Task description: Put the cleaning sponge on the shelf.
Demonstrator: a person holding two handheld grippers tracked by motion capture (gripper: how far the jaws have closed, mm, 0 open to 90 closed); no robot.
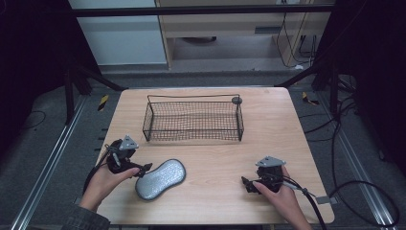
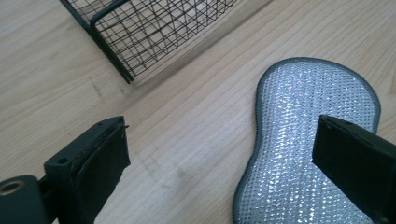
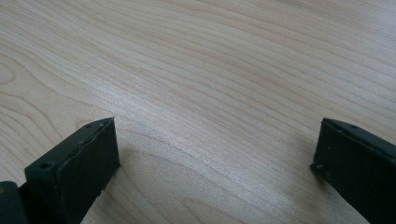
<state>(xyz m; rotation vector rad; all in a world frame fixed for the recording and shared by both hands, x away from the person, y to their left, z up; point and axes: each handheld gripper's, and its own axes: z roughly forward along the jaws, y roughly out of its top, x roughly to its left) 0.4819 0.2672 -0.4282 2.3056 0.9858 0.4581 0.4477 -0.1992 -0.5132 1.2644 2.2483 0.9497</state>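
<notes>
A silver, glittery peanut-shaped scrubbing pad (image 1: 160, 178) lies flat on the wooden table (image 1: 268, 129) near the front left. In the left gripper view the pad (image 2: 299, 154) fills the right half, partly under the right jaw. My left gripper (image 1: 142, 169) is open at the pad's left end, jaws wide, nothing between them but bare wood (image 2: 187, 158). A black wire basket (image 1: 193, 120) stands behind the pad, mid-table; its near corner (image 2: 116, 56) is close ahead. My right gripper (image 1: 247, 184) is open over bare table at the front right.
The basket looks empty, with a small dark round knob (image 1: 236, 100) at its far right corner. Cables (image 1: 344, 191) trail off the right side of the table. Metal rails (image 1: 57, 158) run along the floor on both sides.
</notes>
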